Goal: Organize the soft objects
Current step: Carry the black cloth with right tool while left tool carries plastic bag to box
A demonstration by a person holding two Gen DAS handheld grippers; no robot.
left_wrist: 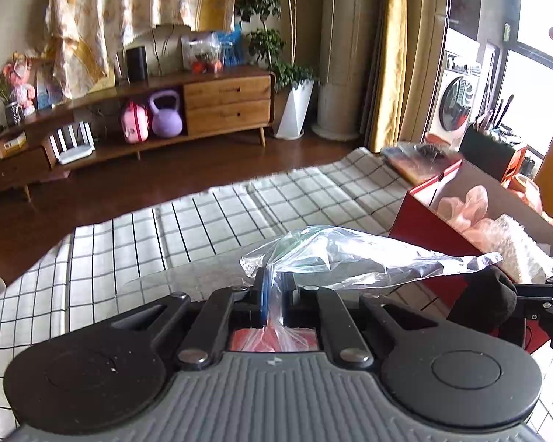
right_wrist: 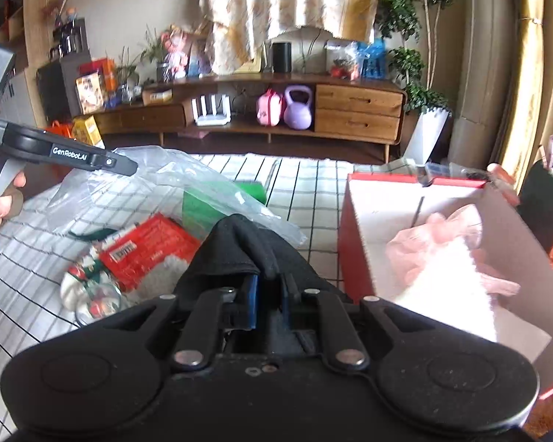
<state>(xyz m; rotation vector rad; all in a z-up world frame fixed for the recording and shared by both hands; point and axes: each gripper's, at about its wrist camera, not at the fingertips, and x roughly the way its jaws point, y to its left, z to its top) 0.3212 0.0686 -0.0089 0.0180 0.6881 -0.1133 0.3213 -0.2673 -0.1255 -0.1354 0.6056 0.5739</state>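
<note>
Clear plastic bag (left_wrist: 350, 254) is pinched at its edge by our left gripper (left_wrist: 274, 287), held above the checked cloth (left_wrist: 166, 235).

Right wrist view: our right gripper (right_wrist: 267, 287) is clamped on a black cloth item (right_wrist: 239, 246), beside the red box (right_wrist: 354, 235) holding pink and white soft things. We judge: hold the bag steady and carry the black piece over the box wall before releasing.

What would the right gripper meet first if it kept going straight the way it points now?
Probably the clear plastic bag just beyond the black cloth it grips, though depth is uncertain.
</note>
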